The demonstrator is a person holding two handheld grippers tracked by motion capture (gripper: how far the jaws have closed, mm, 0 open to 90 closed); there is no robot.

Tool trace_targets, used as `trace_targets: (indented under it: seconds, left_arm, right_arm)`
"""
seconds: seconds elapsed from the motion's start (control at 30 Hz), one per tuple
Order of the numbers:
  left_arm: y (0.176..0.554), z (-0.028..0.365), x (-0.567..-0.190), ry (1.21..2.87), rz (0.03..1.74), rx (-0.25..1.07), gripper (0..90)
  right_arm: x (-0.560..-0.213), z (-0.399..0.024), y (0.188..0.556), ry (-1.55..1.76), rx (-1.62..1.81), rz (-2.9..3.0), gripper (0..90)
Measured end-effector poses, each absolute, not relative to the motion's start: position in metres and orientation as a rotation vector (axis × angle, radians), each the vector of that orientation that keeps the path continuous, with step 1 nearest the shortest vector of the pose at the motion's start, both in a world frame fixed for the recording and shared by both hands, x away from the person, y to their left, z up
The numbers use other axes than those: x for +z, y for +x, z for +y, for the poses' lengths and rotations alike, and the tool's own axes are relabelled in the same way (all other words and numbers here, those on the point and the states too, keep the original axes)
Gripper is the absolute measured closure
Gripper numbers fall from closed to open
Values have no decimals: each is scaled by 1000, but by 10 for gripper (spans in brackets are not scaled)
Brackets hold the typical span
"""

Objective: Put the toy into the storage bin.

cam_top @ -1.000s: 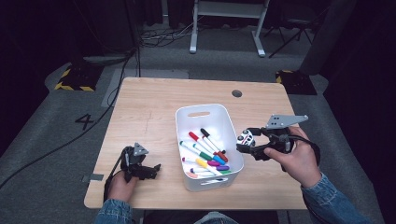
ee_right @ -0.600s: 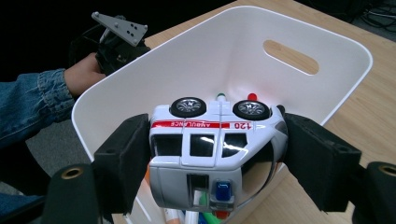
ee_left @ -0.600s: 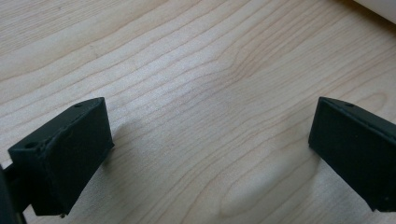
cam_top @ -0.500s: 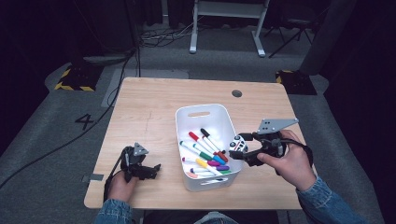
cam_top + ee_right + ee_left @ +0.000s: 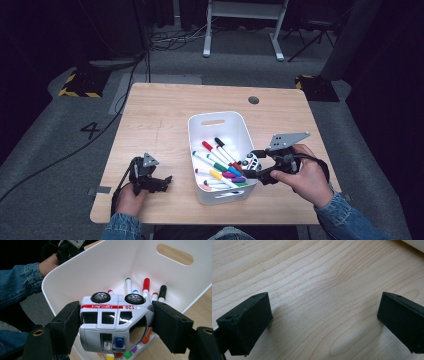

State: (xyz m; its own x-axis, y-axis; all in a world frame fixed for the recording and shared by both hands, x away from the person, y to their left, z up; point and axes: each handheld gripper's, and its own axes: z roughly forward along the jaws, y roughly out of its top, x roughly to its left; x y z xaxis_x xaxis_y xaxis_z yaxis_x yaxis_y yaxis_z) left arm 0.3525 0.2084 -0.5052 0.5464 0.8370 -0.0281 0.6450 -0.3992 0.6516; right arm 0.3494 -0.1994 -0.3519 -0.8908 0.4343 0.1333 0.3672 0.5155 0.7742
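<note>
My right gripper is shut on a white toy ambulance, held on its side with its wheels up, end to end between the jaws. In the high view the toy ambulance hangs over the right rim of a white bin that holds several coloured markers. The right gripper reaches in from the right. My left gripper rests low on the table near the front left, open, with bare wood between its jaws.
The wooden table has a round cable hole at the back right. The white bin's corner lies just beyond the left gripper. Desk legs and cables stand on the grey floor behind the table.
My right gripper has carried the toy ambulance leftward and lower, from beside the bin to over its right rim. The left gripper has stayed put.
</note>
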Motion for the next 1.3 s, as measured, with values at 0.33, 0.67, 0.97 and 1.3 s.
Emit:
trace_targets:
  seconds: [0.33, 0.67, 0.97, 1.3]
  left_arm:
    - [352, 208, -505, 2170, 1191, 412, 0]
    - [352, 208, -505, 2170, 1189, 406, 0]
    - [352, 208, -505, 2169, 1189, 406, 0]
    - [352, 208, -505, 2169, 1191, 412, 0]
  right_arm:
    - [-360, -191, 350, 678, 1237, 2719, 253]
    - [-363, -179, 353, 642, 1111, 2770, 253]
    - [-366, -166, 358, 616, 969, 2840, 253]
    - [-370, -158, 360, 605, 902, 2860, 251]
